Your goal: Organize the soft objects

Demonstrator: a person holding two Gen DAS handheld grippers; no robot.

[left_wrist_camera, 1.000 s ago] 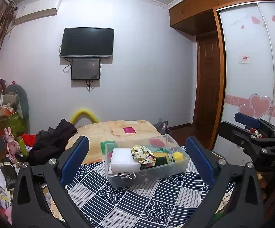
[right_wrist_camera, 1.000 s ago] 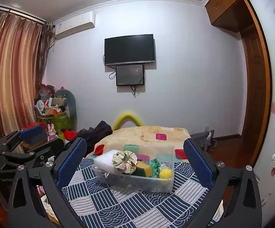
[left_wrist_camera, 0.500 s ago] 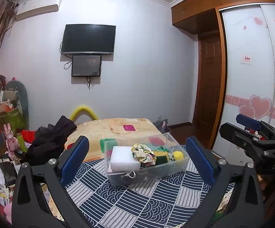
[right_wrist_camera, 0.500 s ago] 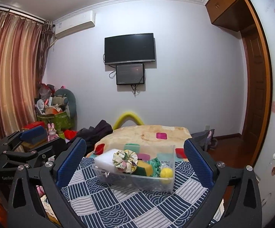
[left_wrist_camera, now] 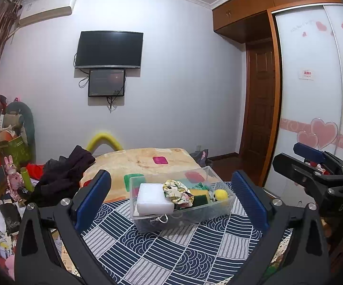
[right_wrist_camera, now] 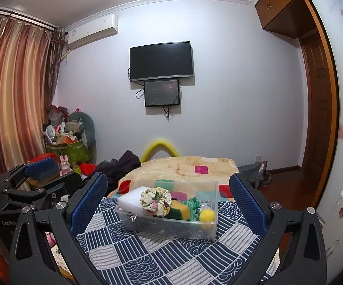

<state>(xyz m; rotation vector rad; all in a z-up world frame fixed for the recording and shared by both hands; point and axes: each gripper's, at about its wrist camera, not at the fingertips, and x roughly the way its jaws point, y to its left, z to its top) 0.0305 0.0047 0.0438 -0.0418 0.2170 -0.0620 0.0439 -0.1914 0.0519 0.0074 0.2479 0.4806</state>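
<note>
A clear plastic box (left_wrist_camera: 183,218) (right_wrist_camera: 209,194) stands on the navy patterned cloth (left_wrist_camera: 171,256) (right_wrist_camera: 147,261). Inside lie a white sponge block (left_wrist_camera: 153,199) (right_wrist_camera: 131,197), a floral scrunchie (left_wrist_camera: 177,190) (right_wrist_camera: 156,198), a yellow-green sponge (left_wrist_camera: 198,196) (right_wrist_camera: 179,210), a green item (right_wrist_camera: 194,204) and a yellow ball (left_wrist_camera: 220,194) (right_wrist_camera: 207,215). My left gripper (left_wrist_camera: 171,199) is open and empty, held back from the box. My right gripper (right_wrist_camera: 168,203) is open and empty too. Each shows at the edge of the other's view.
A bed with a beige blanket (left_wrist_camera: 143,161) lies behind the cloth, dark clothes (left_wrist_camera: 64,173) on its left. Clutter and a green bag (right_wrist_camera: 69,149) stand at the left wall. A wooden door (left_wrist_camera: 259,118) and wardrobe (left_wrist_camera: 313,95) are at the right.
Both grippers have drawn back and tilted up slightly; the box sits a little lower in both views. Both stay open and empty.
</note>
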